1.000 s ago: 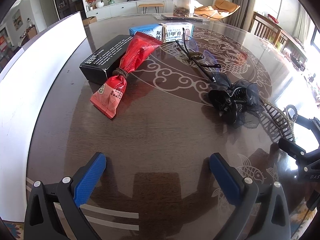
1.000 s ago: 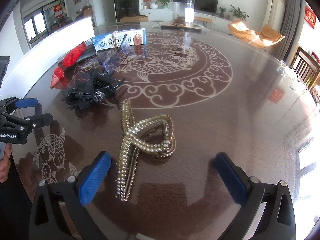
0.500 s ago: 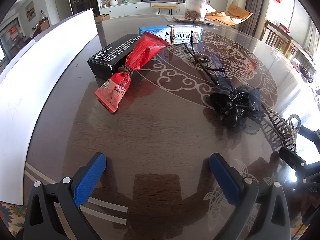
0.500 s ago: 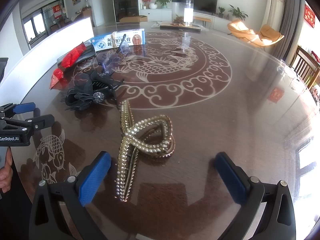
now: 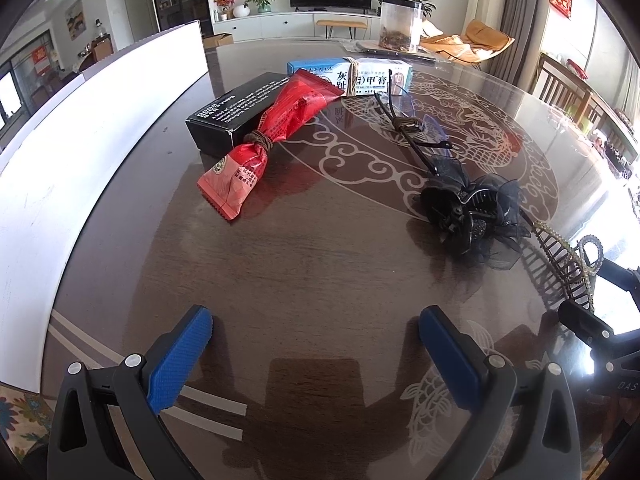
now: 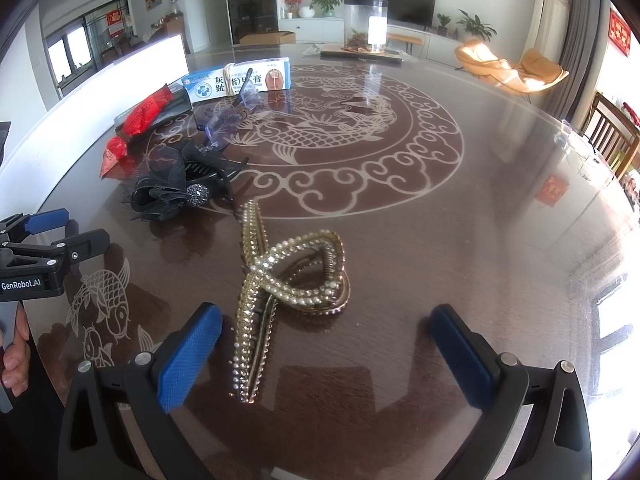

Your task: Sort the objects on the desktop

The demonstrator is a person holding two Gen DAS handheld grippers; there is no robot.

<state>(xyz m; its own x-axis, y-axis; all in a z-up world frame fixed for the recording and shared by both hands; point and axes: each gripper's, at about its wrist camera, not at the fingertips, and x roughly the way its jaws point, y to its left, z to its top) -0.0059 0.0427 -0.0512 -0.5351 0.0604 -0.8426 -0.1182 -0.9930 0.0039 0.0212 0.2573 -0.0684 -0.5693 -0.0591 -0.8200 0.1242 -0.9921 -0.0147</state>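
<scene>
A gold pearl hair claw lies just ahead of my open right gripper, nearer its left finger. The claw also shows at the right edge of the left wrist view. A black bow hair clip sits beyond it. A red snack packet leans on a black box. Behind stand a blue and white ointment box and folded glasses. My open left gripper hovers over bare table, holding nothing.
A white board stands along the table's left edge. A clear jar sits on a tray at the far side. Wooden chairs stand at the right. A hand holds the left gripper's handle.
My left gripper has turned slightly, so the objects shifted right and a little farther in its view. The right gripper has barely moved.
</scene>
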